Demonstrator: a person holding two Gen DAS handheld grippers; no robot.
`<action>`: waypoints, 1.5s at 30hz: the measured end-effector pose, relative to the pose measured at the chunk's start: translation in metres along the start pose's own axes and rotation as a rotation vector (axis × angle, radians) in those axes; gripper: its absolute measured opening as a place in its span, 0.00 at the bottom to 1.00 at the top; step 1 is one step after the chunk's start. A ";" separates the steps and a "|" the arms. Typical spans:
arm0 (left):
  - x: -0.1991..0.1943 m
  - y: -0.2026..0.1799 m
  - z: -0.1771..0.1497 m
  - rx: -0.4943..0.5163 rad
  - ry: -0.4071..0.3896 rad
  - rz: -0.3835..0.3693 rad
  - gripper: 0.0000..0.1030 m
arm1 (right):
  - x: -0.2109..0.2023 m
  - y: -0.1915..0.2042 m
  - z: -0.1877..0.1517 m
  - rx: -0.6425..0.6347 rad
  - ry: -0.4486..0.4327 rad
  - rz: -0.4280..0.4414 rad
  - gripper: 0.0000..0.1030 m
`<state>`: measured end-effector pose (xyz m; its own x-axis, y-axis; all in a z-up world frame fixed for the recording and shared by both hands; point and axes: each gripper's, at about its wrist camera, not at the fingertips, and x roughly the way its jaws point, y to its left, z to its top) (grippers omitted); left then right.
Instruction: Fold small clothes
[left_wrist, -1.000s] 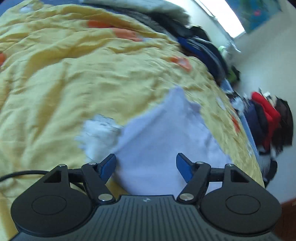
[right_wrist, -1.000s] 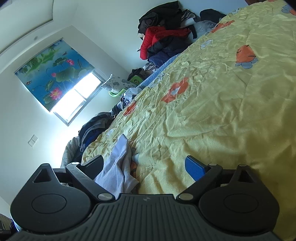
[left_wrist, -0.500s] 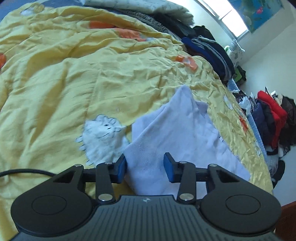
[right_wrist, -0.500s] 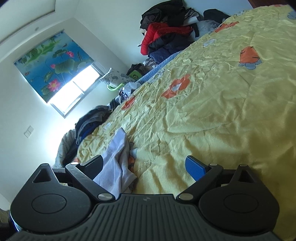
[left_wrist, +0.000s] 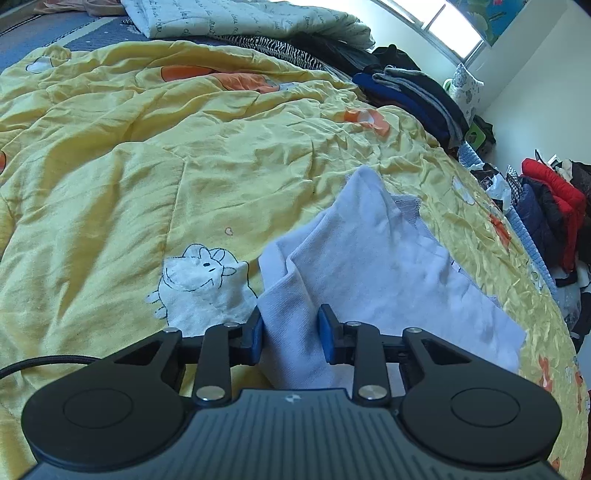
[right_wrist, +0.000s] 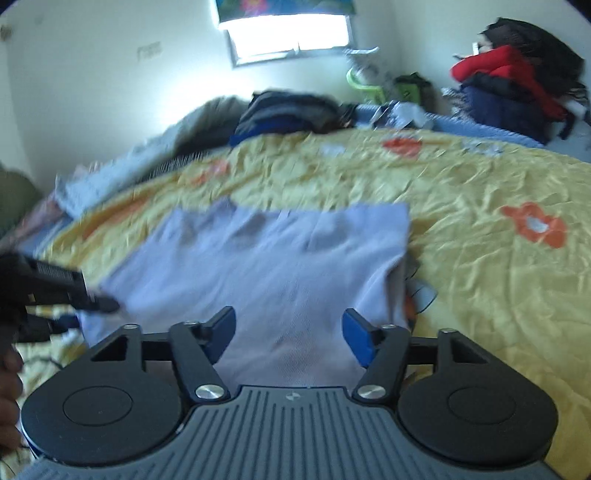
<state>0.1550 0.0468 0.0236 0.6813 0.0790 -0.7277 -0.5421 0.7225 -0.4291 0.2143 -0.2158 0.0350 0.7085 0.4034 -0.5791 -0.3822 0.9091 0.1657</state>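
White garment (left_wrist: 373, 266) — left tongs (left_wrist: 291, 334) closing, clamp its fold | right tongs (right_wrist: 290, 332) closing, still apart, over it

open quilt (left_wrist: 155, 177) left, clothes pile (left_wrist: 413, 92) beyond

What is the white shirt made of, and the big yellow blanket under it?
The shirt looks like soft knit cotton, matte: it has a fine fuzzy surface and bends in rounded folds. The blanket looks like thin woven cotton over padding, with a slight sheen: it is full of small sharp crinkles, and stitched seams divide it into puffy panels. Both are guesses from looks alone.
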 end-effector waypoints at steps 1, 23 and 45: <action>0.000 -0.001 0.000 0.004 -0.002 0.004 0.25 | 0.008 0.003 -0.003 -0.027 0.051 -0.004 0.64; -0.027 -0.052 -0.002 0.235 -0.116 -0.051 0.13 | 0.036 -0.065 -0.033 0.920 0.154 0.646 0.67; -0.090 -0.103 -0.092 0.828 -0.280 -0.363 0.03 | 0.053 -0.074 0.003 1.028 0.389 0.709 0.93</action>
<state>0.1044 -0.0981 0.0835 0.8913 -0.1624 -0.4234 0.1748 0.9846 -0.0097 0.2813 -0.2615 -0.0057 0.2588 0.9252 -0.2777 0.1485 0.2459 0.9578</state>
